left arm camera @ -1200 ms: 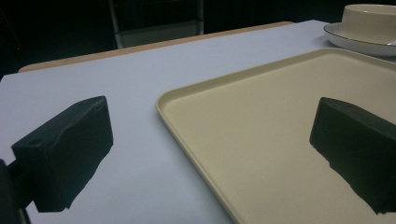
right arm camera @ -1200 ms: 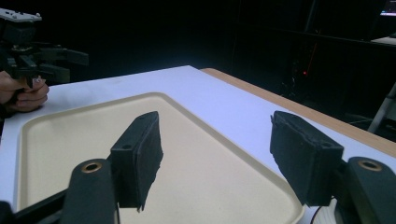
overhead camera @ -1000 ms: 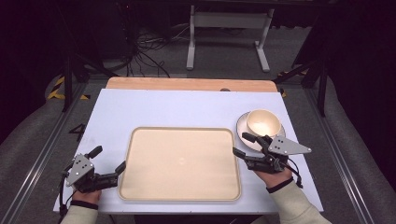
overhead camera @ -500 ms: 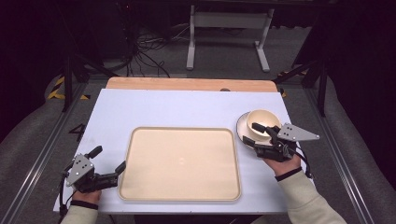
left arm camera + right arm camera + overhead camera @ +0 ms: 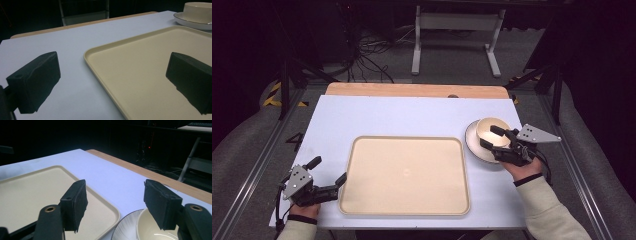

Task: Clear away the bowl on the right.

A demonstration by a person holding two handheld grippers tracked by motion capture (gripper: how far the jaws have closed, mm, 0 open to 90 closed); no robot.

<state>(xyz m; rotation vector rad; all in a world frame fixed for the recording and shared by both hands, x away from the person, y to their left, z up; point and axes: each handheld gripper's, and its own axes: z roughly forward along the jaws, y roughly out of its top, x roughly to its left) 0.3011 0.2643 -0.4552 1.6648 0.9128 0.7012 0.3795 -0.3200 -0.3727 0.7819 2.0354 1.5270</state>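
A cream bowl stands on a white plate at the right of the table. My right gripper hovers over them, open: one jaw is above the bowl's inside, the other above the plate's near side, and the pads press on nothing. In the right gripper view the bowl and plate lie low between its jaws. A beige tray lies in the middle, bare. My left gripper rests open at the tray's front left corner, its jaws straddling the tray's rim.
The white tabletop has free room behind and left of the tray. A wooden strip runs along the far edge. Beyond it are a dark floor with cables and a white metal stand. Metal rails flank the table.
My right gripper has moved from beside the tray's right edge, away from the person and to the right, to above the bowl and plate. The left gripper has stayed put.
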